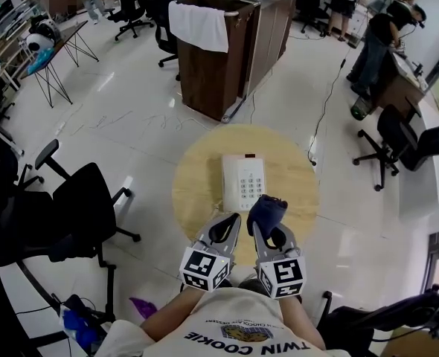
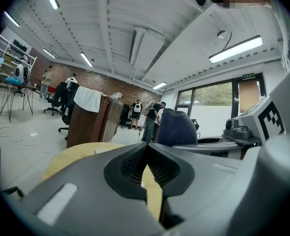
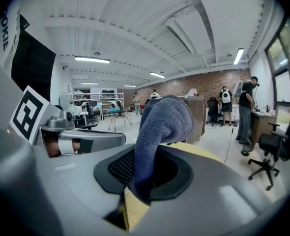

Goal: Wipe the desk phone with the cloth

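A white desk phone [image 1: 242, 181] lies in the middle of the round wooden table [image 1: 197, 171]. My right gripper [image 1: 274, 227] is shut on a dark blue cloth [image 1: 267, 212], which bunches up out of the jaws just in front of the phone's near right corner. The right gripper view shows the cloth [image 3: 160, 132] pinched between the jaws and standing upright. My left gripper [image 1: 224, 229] hovers beside it over the table's near edge, shut with nothing in it [image 2: 146, 168]. In the left gripper view the cloth [image 2: 176, 129] rises to the right.
A black office chair [image 1: 78, 207] stands left of the table. A brown cart [image 1: 227, 47] with a white towel [image 1: 199, 25] is behind it. A cable [image 1: 325, 99] runs across the floor at right. People stand at desks at the far right [image 1: 376, 39].
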